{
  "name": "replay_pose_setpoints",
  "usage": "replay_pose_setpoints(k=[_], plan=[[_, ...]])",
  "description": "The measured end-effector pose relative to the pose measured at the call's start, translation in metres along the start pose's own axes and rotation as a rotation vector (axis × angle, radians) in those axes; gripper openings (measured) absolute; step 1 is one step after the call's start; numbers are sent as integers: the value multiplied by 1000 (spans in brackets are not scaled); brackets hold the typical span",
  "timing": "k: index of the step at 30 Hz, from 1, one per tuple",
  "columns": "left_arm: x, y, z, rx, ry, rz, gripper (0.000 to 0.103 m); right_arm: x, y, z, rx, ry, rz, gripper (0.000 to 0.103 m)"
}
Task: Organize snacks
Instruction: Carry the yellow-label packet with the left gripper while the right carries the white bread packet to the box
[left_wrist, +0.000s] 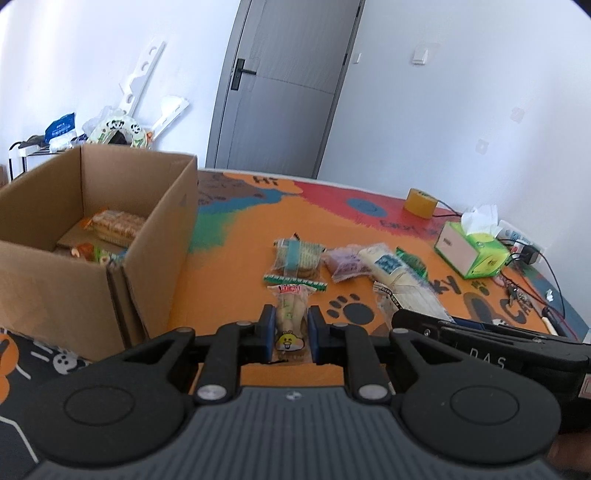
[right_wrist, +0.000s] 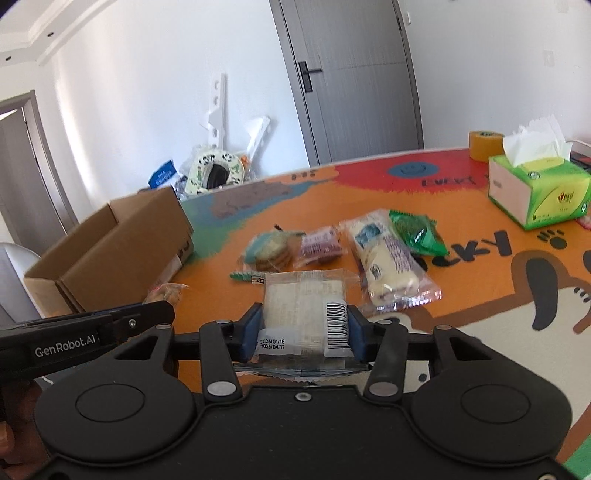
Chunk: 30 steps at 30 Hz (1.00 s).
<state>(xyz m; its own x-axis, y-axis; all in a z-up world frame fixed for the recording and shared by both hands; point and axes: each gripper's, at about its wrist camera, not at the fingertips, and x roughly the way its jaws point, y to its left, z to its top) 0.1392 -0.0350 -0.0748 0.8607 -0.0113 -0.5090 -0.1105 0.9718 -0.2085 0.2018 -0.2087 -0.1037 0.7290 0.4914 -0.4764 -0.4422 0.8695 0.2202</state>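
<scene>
My left gripper (left_wrist: 290, 325) is shut on a long clear snack pack with a red top and a yellow cartoon sticker (left_wrist: 291, 314), held over the orange table. My right gripper (right_wrist: 304, 325) is shut on a square clear-wrapped cake pack with a barcode (right_wrist: 304, 306). An open cardboard box (left_wrist: 92, 236) stands to the left with several snacks inside; it also shows in the right wrist view (right_wrist: 122, 251). On the table lie a cookie pack (right_wrist: 267, 251), a purple pack (right_wrist: 319, 245), a long white bread pack (right_wrist: 384, 258) and a green pack (right_wrist: 417, 230).
A green tissue box (right_wrist: 535, 192) and a yellow tape roll (right_wrist: 484, 144) stand at the table's far right. Cables and a charger (left_wrist: 528, 254) lie by the right edge. A grey door (left_wrist: 280, 85) and clutter against the wall are behind the table.
</scene>
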Motion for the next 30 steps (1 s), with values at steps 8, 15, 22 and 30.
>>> replay_pose_setpoints(k=[8, 15, 22, 30], plan=[[-21, -3, 18, 4, -65, -16, 17, -17, 0, 14, 27, -60, 28, 47], [-36, 3, 30, -2, -110, -8, 17, -27, 9, 25, 28, -109, 64, 47], [-45, 12, 36, -13, -132, 5, 17, -27, 17, 29, 19, -124, 89, 47], [-56, 22, 46, -15, -165, 20, 17, -24, 27, 34, 7, -134, 112, 47]])
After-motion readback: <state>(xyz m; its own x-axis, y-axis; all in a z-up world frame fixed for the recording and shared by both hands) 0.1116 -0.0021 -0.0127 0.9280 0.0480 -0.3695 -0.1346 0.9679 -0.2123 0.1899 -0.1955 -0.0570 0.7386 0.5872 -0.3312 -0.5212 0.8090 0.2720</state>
